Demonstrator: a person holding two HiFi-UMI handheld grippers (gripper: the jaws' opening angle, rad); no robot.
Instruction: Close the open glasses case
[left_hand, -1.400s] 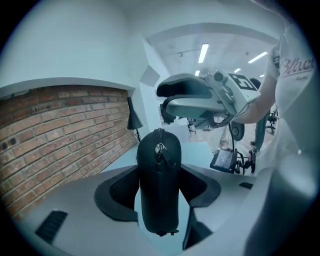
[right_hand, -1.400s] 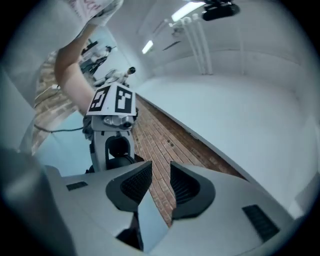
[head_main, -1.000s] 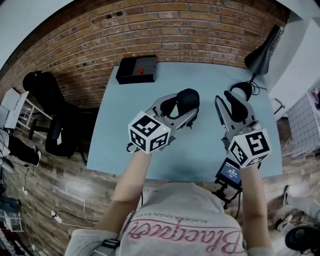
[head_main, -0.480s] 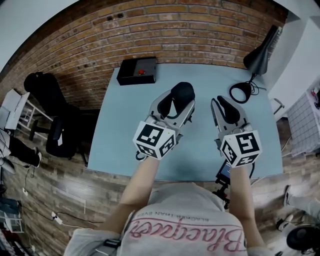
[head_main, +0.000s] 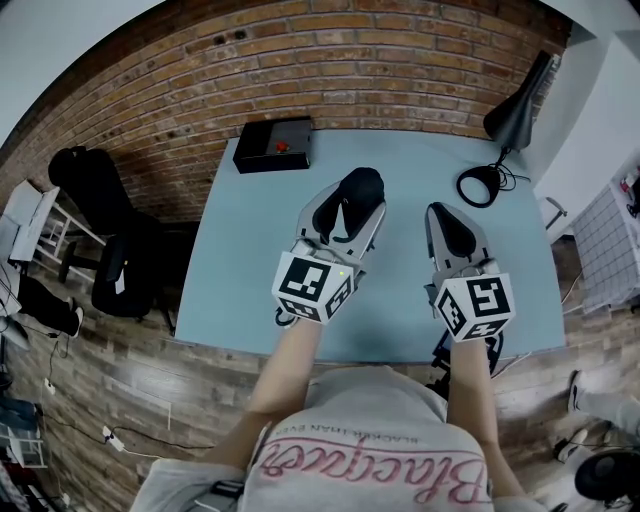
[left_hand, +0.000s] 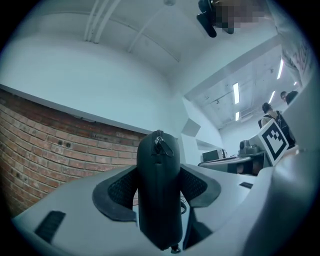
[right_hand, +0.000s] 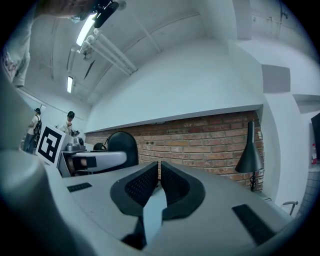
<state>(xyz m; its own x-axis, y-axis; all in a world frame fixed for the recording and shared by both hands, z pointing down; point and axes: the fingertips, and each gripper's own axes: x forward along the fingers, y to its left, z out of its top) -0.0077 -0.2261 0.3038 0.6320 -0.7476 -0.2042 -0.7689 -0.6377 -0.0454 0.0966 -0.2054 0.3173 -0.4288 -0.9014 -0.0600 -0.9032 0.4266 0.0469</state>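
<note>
The black glasses case (head_main: 361, 188) is clamped between the jaws of my left gripper (head_main: 352, 205), held above the middle of the blue table (head_main: 245, 250). In the left gripper view the case (left_hand: 159, 200) stands on edge between the pads, with its zipper pull (left_hand: 160, 143) at the top; the zip seam facing me looks shut. My right gripper (head_main: 450, 228) hovers to the right, apart from the case. Its jaws (right_hand: 158, 182) are pressed together with nothing between them.
A black box with a red button (head_main: 273, 143) sits at the table's far left edge. A black desk lamp (head_main: 512, 108) with a round base (head_main: 478, 186) stands at the far right corner. A brick wall (head_main: 330, 70) lies behind; a black chair (head_main: 95, 190) stands at the left.
Both grippers have drawn back toward me and slightly left. The right gripper has left the lamp base, which now shows in full. The case has turned narrower in the left jaws.
</note>
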